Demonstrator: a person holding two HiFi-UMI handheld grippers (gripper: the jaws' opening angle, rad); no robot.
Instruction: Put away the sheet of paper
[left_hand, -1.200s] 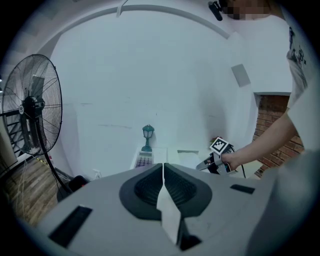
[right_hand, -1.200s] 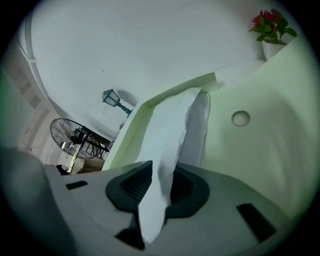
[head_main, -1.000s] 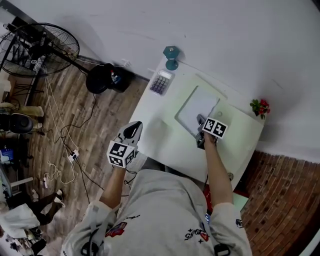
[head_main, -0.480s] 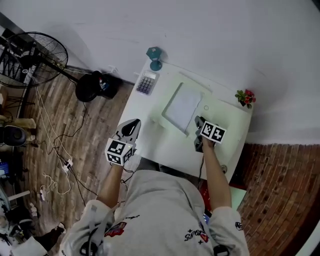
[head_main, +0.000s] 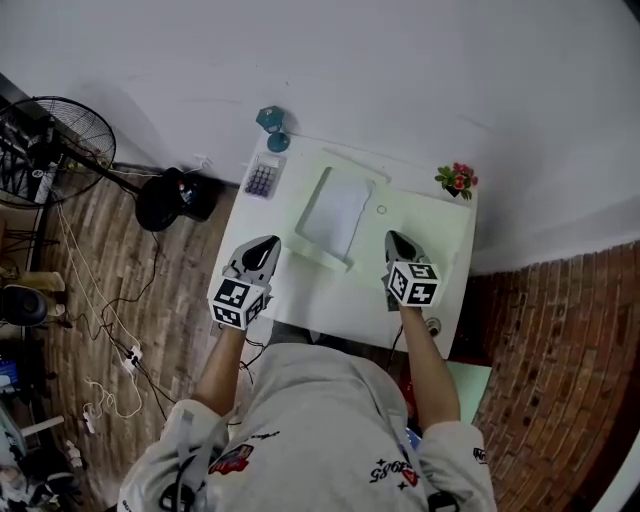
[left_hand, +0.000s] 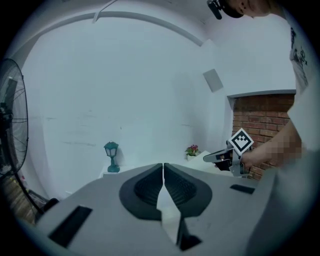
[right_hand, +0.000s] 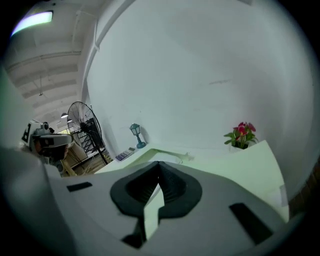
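**Both grippers shut and empty over the near edge**

The left gripper (head_main: 264, 247) hangs shut and empty over the desk's (head_main: 330, 297) near left corner. The right gripper (head_main: 396, 240), over the near edge, has just closed on nothing. The sheet of paper (head_main: 335, 208) lies mid-desk on a green mat (head_main: 440, 225). A calculator (head_main: 264, 177), lamp (head_main: 272, 124) and flowers (head_main: 458, 180) line the far edge. Open wood floor (head_main: 150, 270) lies to the left.

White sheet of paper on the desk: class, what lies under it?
The white sheet of paper lies on a pale green folder-like mat, which rests on the white desk. Whatever is directly beneath the sheet is covered and cannot be seen.
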